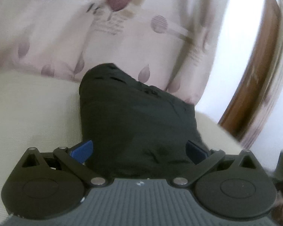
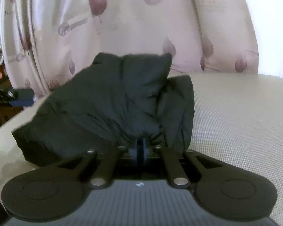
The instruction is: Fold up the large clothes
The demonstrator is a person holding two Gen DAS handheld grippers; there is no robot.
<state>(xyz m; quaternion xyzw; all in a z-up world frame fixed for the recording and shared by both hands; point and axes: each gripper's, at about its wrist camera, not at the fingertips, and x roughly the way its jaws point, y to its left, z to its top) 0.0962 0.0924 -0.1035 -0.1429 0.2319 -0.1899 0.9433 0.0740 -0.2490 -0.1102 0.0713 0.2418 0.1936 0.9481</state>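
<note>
Black, puffy garment [image 2: 111,101] bunched in a mound on the cream surface [image 2: 235,113], curtain [image 2: 132,28] hanging behind at 12 o'clock. Right gripper [image 2: 141,150] has its jaws pressed together on a pinch of cloth, and you can see the fabric gathering into pleats right at the blue pads. Over on the left wrist view, the left gripper [image 1: 139,148] sits with jaws spread wide, blue fingers [image 1: 82,150] at 9 and 3 o'clock flanking the garment [image 1: 137,122], which fills the gap between them; no clamp there, the cloth just lies in the opening.

Progress? I'd call it mid-fold at best. The piece looks doubled over in places, with a thick layer lifted toward 12 o'clock in the right view and a flap trailing to 8 o'clock, but nothing lies flat or squared. No neat edges, no tidy rectangle. My read: at least one more fold and a good smoothing remain, and the left side needs a proper grip first.
</note>
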